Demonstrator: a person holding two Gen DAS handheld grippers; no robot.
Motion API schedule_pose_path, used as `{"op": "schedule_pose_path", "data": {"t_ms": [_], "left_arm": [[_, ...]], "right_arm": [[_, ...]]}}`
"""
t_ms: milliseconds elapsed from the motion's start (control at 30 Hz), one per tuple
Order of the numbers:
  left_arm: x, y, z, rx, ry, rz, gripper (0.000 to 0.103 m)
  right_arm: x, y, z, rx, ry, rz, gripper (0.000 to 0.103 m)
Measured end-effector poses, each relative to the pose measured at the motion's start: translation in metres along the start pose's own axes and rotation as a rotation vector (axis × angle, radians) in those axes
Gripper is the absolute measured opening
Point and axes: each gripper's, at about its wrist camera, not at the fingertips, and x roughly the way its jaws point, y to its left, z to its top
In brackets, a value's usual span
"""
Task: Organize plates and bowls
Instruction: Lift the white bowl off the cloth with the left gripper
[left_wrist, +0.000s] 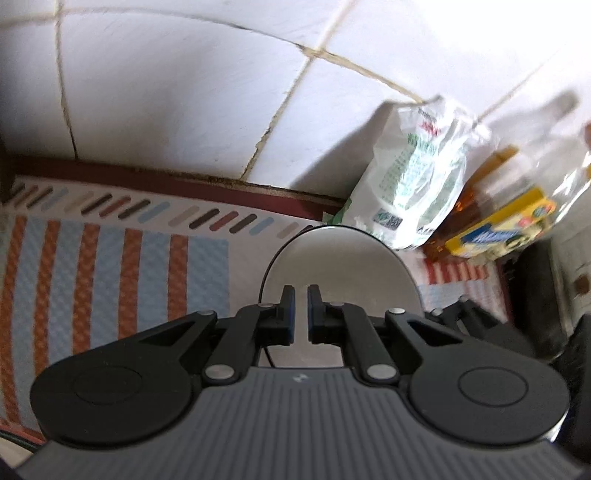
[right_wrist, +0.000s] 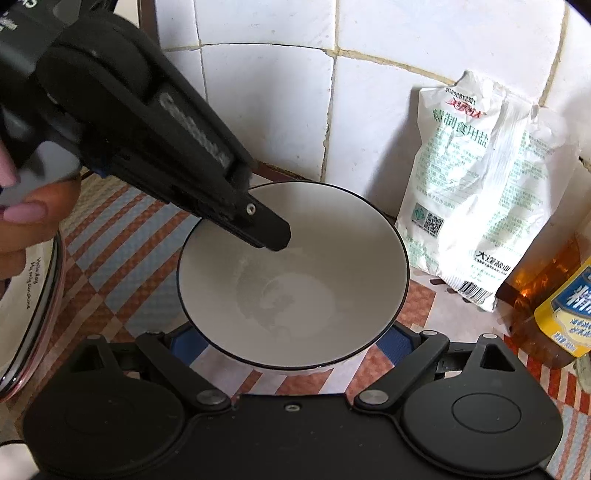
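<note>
White ceramic bowl (right_wrist: 293, 273) with a dark rim sits on my desk's striped mat (left_wrist: 110, 273), near the tiled wall (left_wrist: 184, 103). My left hand-held gripper (left_wrist: 301, 314) is nearly closed on the bowl's rim, one finger inside. My right hand-held gripper (right_wrist: 291, 341) stands wide, its blue pads on either side of the bowl. A salt bag (right_wrist: 480, 199) leans beside an oil bottle (right_wrist: 543, 295). Stacked plates (right_wrist: 33, 314) show at the left edge.
</note>
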Motion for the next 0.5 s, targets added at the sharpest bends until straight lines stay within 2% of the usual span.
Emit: {"op": "schedule_pose_path", "data": {"t_ms": [67, 133, 200, 367, 433, 500], "left_arm": [[0.003, -0.006, -0.001, 0.031, -0.009, 0.042, 0.005], [0.006, -0.008, -0.002, 0.047, -0.001, 0.056, 0.000], [0.006, -0.010, -0.004, 0.055, 0.010, 0.075, 0.000], [-0.002, -0.026, -0.020, 0.104, -0.005, 0.045, 0.000], [-0.004, -0.031, -0.023, 0.110, -0.009, 0.064, 0.000], [-0.006, -0.032, -0.024, 0.108, -0.020, 0.058, 0.000]], "right_arm": [[0.000, 0.002, 0.001, -0.007, -0.005, 0.000, 0.097], [0.002, 0.003, 0.001, -0.016, -0.012, 0.002, 0.097], [0.004, 0.003, 0.003, -0.017, -0.017, 0.010, 0.097], [-0.003, 0.008, 0.011, -0.006, -0.059, 0.018, 0.092], [-0.004, 0.011, 0.012, -0.025, -0.056, 0.034, 0.092], [-0.004, 0.017, 0.008, -0.057, -0.052, 0.040, 0.084]]}}
